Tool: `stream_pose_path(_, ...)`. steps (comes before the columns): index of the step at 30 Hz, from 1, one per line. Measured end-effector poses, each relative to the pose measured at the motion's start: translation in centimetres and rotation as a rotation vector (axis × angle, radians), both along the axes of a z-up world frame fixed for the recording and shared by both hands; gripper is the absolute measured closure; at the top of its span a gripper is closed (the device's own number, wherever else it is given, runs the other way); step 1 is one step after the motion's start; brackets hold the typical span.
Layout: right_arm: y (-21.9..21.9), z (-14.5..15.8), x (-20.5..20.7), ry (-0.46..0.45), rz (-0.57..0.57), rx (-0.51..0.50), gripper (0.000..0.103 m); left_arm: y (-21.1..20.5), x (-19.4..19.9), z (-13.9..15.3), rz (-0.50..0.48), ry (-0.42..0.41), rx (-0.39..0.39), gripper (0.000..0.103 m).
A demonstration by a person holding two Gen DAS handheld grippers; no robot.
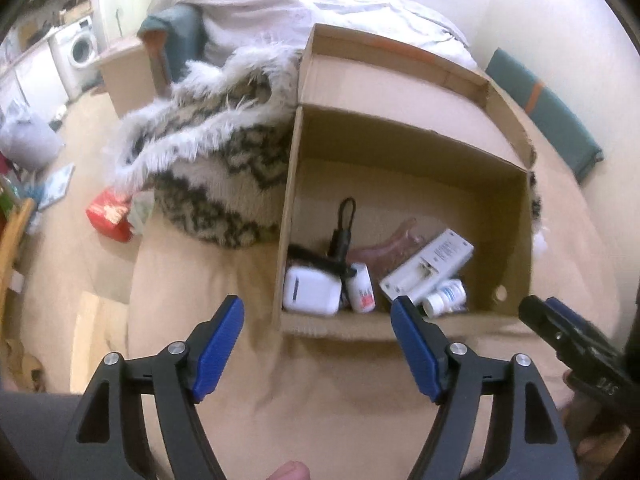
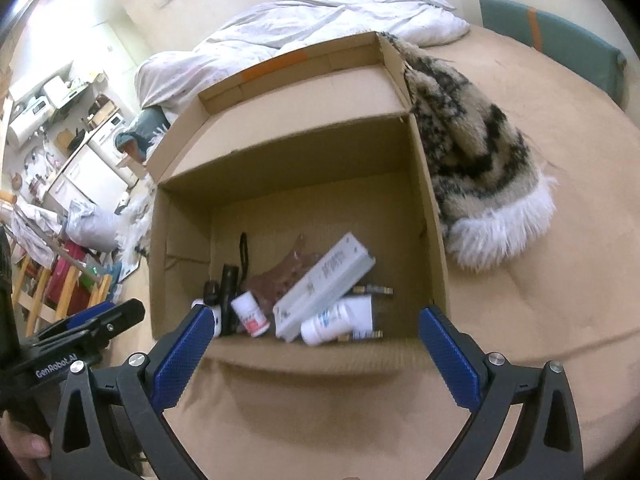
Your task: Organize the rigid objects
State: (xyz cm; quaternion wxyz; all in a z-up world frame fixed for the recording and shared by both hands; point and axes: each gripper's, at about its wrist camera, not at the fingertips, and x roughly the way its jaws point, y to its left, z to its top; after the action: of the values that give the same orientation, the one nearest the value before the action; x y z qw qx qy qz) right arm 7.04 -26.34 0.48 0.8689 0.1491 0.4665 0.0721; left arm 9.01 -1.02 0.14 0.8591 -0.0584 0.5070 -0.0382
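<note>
Several rigid items already lie in the cardboard box (image 2: 420,184): a white charger (image 1: 312,290), two small bottles (image 2: 251,314), a long white case (image 2: 326,284), a black torch (image 2: 229,284); none shows outside it, so the sorting looks nearly done. Left tool (image 1: 318,344) and right tool (image 2: 316,354) both gape, holding nothing, just before the box; it sits on a tan-sheeted bed (image 2: 540,280) beside a furry blanket (image 2: 472,160); a cluttered kitchen with a washing machine (image 1: 78,48) lies beyond.

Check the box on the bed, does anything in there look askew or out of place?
Yes. The long white case lies tilted, propped on the bottles beneath it. Everything is heaped loosely against the near wall of the box, not arranged. No spill or damage shows.
</note>
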Motion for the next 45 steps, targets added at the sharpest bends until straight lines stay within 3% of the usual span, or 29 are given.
stream_pose_path(4, 0.3, 0.9, -2.3, -0.027, -0.003, -0.034, 0.0, 0.6, -2.4, 0.9, -0.006, -0.052, 0.013, 0.028)
stream_pose_path(7, 0.3, 2.1, -4.1, -0.084, -0.006, -0.068, 0.0, 0.8, -4.1, 1.9, -0.019, -0.127, 0.035, 0.016)
stream_pose_path(13, 0.4, 3.6, -6.7, -0.167, -0.022, -0.117, 0.0, 1.1, -6.6, 3.0, -0.026, -0.239, 0.066, 0.012)
stream_pose_path(15, 0.3, 3.6, -7.2, -0.184, -0.035, -0.109, 0.0, 1.1, -6.9, 3.2, -0.027, -0.261, 0.062, 0.003)
stream_pose_path(18, 0.6, 3.3, -7.5, -0.202, -0.035, -0.123, 0.0, 1.0, -7.1, 3.3, -0.02, -0.291, 0.066, 0.0)
stream_pose_path(30, 1.8, 2.3, -6.7, -0.227, -0.027, -0.193, 0.0, 0.8, -5.6, 1.9, 0.0, -0.262, 0.106, 0.0)
stream_pose_path(45, 1.4, 2.5, -6.7, -0.233, -0.045, -0.192, 0.0, 1.0, -5.8, 2.0, -0.004, -0.266, 0.121, 0.001)
